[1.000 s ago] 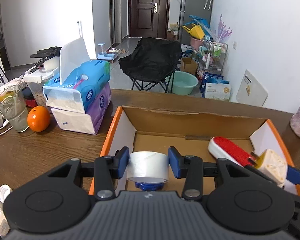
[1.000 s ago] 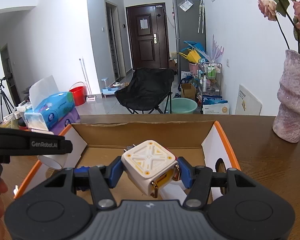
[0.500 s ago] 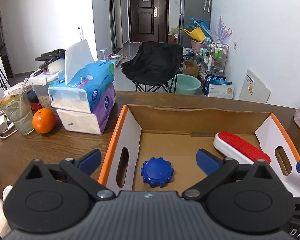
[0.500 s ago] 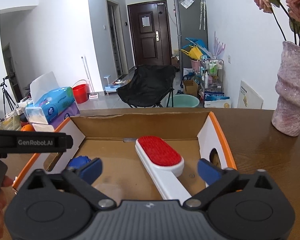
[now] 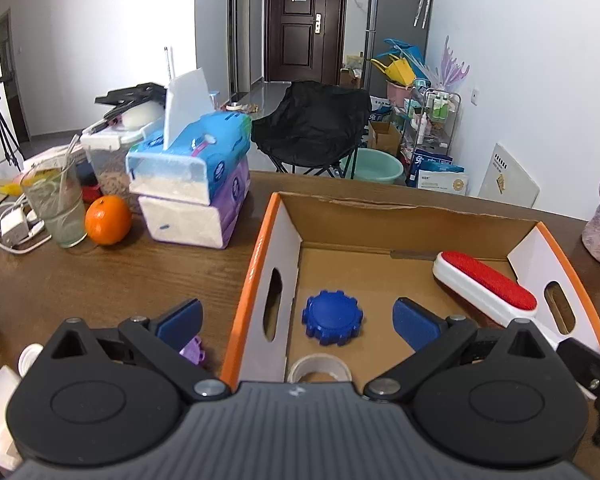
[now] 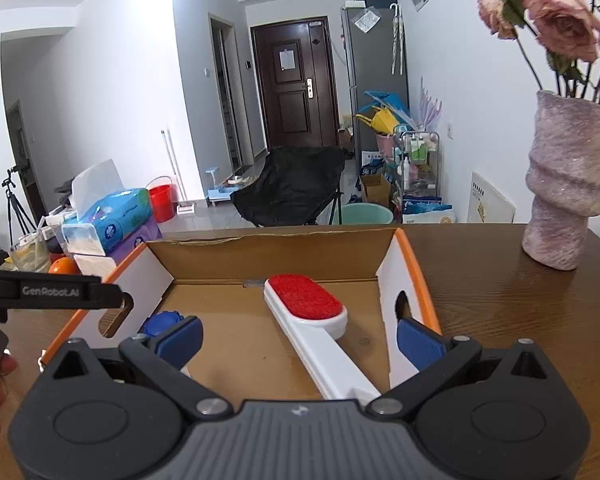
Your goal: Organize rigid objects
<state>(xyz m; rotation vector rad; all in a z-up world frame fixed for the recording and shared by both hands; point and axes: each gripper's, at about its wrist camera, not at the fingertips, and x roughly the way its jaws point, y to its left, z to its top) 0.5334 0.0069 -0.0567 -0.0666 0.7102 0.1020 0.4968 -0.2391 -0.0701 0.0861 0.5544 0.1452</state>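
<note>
Over on the left the left gripper [image 5: 296, 318] hangs with its jaws spread wide and nothing between them, straddling the orange-edged wall of the cardboard box [image 5: 256, 264], so any sideways drift could knock that wall and shove the whole box across the table. Inside, the tape roll [image 5: 320, 368] sits at the near edge just under the gripper with the blue cap [image 5: 333, 317] beside it, where a low pass could clip both. To the right, the right gripper [image 6: 298, 334] is open too, empty above the lint brush [image 6: 306, 308], whose long handle could snag.
</note>
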